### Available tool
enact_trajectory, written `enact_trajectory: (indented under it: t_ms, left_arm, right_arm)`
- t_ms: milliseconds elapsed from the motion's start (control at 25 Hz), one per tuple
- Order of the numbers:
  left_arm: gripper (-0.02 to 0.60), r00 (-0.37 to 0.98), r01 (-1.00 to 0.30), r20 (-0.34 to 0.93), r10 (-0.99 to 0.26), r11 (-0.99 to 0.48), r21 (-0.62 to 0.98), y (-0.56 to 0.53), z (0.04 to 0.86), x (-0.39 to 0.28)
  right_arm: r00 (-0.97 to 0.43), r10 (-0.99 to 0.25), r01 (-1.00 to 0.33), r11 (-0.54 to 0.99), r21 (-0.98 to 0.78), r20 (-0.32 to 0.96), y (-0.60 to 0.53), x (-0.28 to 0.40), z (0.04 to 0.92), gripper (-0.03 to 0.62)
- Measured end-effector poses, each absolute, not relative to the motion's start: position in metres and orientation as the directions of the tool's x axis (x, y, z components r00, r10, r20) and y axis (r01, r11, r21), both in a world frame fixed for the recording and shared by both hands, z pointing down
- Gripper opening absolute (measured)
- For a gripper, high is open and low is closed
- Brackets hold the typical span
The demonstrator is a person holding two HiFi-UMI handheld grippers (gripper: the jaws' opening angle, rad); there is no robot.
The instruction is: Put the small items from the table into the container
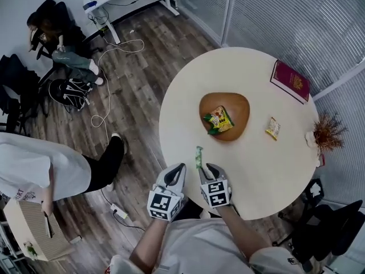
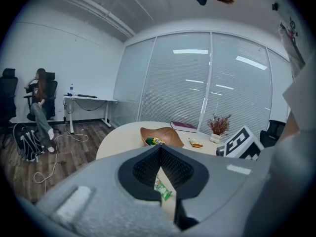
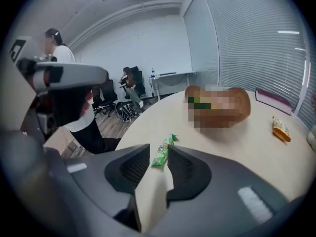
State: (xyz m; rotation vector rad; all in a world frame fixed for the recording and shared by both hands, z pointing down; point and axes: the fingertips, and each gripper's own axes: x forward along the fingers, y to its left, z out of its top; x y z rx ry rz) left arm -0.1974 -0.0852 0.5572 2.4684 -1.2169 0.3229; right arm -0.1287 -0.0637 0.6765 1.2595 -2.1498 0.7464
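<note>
Angling down, right tool (image 1: 207, 168) frames green packet (image 1: 199, 156), jaws apart.

No writing anywhere is clear enough to read.

Bright, even overhead lighting, soft shadows; both gripper views bulge (fisheye), corners black.
</note>
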Motion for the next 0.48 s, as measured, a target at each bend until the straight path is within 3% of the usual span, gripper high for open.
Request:
enact_trajectory:
  t_ms: [240, 480]
  left_arm:
    - [-0.003, 0.548, -0.836, 0.387, -0.742, -0.497, 0.232, -0.074, 0.563, -0.234]
    - [-0.003, 0.536, -0.844, 0.398, -0.745, -0.477, 0.244, -0.069, 0.567, -0.245]
  right_arm:
    - [-0.385, -0.49, -0.887, 0.429, -0.167, 0.783, -0.076, -0.151, 0.732, 0.166]
    - [-0.338, -0.44, -0.896, 0.422, -0.14, 0.832, -0.077, -0.151, 0.747, 0.13]
